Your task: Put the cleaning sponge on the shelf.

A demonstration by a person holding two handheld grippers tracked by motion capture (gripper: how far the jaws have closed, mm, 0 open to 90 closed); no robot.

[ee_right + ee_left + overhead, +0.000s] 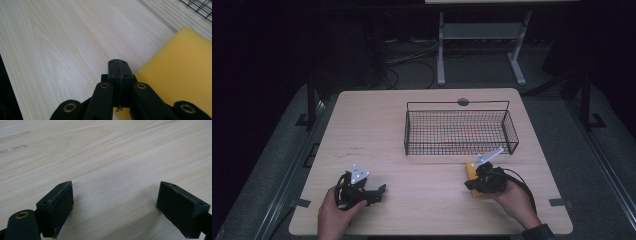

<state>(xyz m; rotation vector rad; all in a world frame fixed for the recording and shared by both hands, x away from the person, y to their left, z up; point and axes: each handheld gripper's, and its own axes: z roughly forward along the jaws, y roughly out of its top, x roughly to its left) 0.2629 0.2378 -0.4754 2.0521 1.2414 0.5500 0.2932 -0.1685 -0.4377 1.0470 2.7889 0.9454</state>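
Overhead, from the high view, I saw the pale wooden table (427, 130) with a black wire basket (460, 131) standing toward its far right part. My right gripper (476, 184) sat near the front right, in the hand that came in from the bottom edge, and it lay over a yellow sponge (470, 171) that rested on the table just in front of the basket's near right corner. A cable looped back from that gripper toward the wrist. My left gripper (379, 192) rested low on the front left of the table, well apart from the sponge and the basket, its grey plate facing up.

Along the left gripper view, its two black jaws stood wide apart, one at each lower corner, with nothing but bare wood grain between them. They held nothing.

Along the right gripper view, the two jaws met flat against each other at the middle of the frame, fully closed, with no gap that I could make out. The yellow sponge (180, 75) lay just beside them on the right, flat on the table, its edge running past the closed jaws and under the gripper's linkage; the jaws did not clamp it. A corner of the wire basket (200, 7) showed at the top right.
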